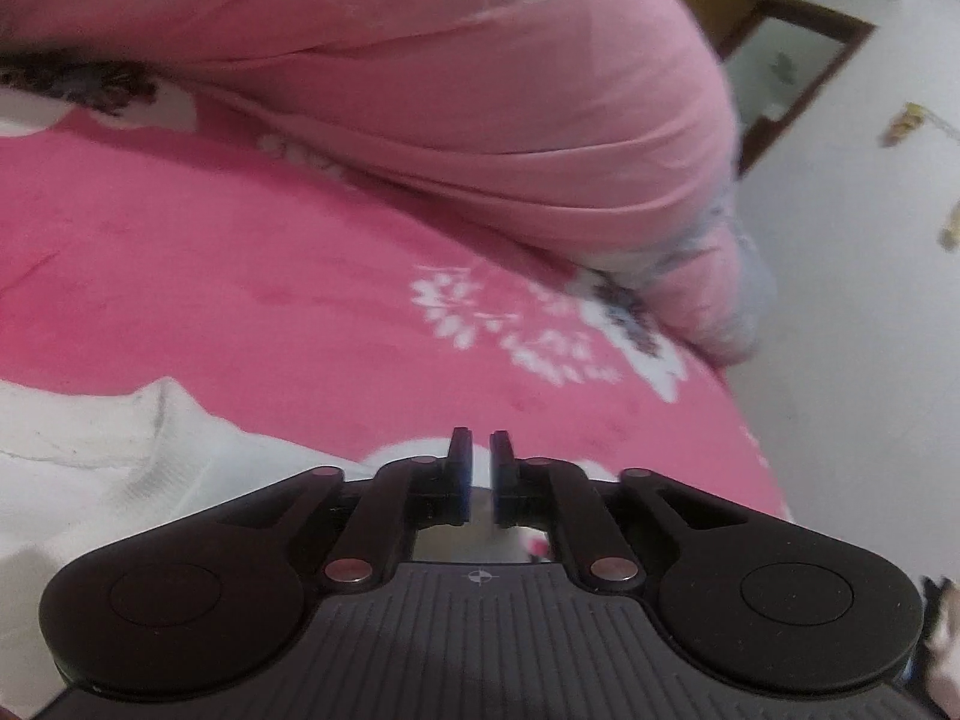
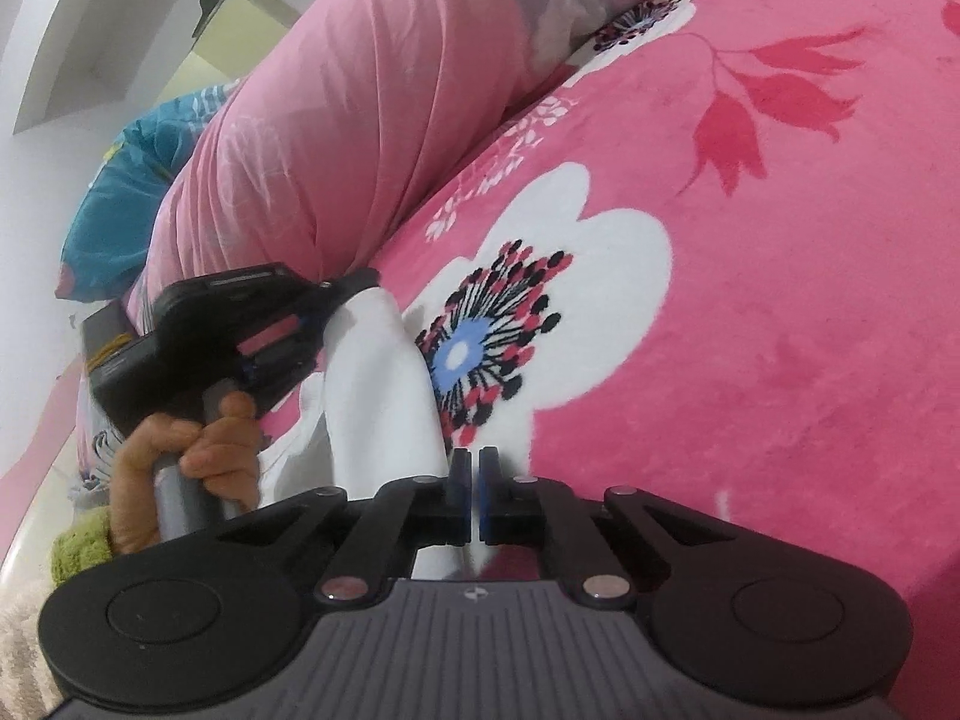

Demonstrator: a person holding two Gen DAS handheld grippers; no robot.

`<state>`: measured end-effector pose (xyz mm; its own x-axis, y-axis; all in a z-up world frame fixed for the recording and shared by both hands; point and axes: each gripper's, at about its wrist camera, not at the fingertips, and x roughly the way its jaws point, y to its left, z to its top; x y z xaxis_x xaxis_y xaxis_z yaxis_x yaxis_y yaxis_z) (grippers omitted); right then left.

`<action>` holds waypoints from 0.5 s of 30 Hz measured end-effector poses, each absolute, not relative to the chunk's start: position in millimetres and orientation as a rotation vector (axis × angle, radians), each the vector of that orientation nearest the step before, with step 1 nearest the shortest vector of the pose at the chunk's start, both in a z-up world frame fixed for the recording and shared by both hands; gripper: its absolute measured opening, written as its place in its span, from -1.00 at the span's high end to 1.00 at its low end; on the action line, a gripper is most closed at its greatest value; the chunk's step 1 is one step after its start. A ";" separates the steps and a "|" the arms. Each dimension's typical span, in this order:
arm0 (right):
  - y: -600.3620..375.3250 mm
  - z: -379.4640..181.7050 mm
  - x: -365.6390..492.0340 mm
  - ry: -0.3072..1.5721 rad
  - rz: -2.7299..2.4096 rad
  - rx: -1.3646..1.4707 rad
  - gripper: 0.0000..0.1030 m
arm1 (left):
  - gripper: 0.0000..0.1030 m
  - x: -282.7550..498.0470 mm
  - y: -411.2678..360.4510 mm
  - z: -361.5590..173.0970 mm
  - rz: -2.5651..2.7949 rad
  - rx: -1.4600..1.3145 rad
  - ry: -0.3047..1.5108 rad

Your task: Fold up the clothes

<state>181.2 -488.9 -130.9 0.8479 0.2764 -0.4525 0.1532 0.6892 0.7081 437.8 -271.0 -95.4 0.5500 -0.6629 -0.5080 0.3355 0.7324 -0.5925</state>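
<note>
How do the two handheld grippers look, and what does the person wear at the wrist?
Both grippers, left and right, are black, with two round side housings, silver pivot pins, a ribbed grey body and blue-faced pads. The cuff is fuzzy green.

The hot-pink flowered fleece blanket [image 2: 750, 312] on the bed looks plush and matt, its nap slightly fuzzy. The white knit garment [image 1: 90, 468] is soft cloth with a ribbed edge. The pale pink quilt roll [image 1: 480, 90], at twelve o'clock, is smooth woven cotton, creased. Both grippers' black bodies are matt plastic with shiny metal pivot pins [image 2: 605, 587].
</note>
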 end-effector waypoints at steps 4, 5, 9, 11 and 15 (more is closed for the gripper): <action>-490.7 -132.7 182.2 0.570 0.079 0.826 0.98 | 0.17 440.5 -256.2 -91.1 -0.555 -0.520 0.769; -491.3 -133.2 182.3 0.570 0.081 0.830 0.98 | 0.15 438.9 -251.4 -87.1 -0.567 -0.521 0.760; -493.4 -135.0 181.9 0.567 0.088 0.846 0.99 | -0.08 416.9 -213.5 -55.9 -0.595 -0.431 0.756; -494.7 -136.2 181.6 0.566 0.091 0.859 0.99 | -0.10 391.9 -179.0 -33.2 -0.591 -0.372 0.750; -496.6 -137.8 181.5 0.564 0.095 0.879 1.00 | -0.21 338.4 -94.3 -2.5 -0.480 -0.277 0.742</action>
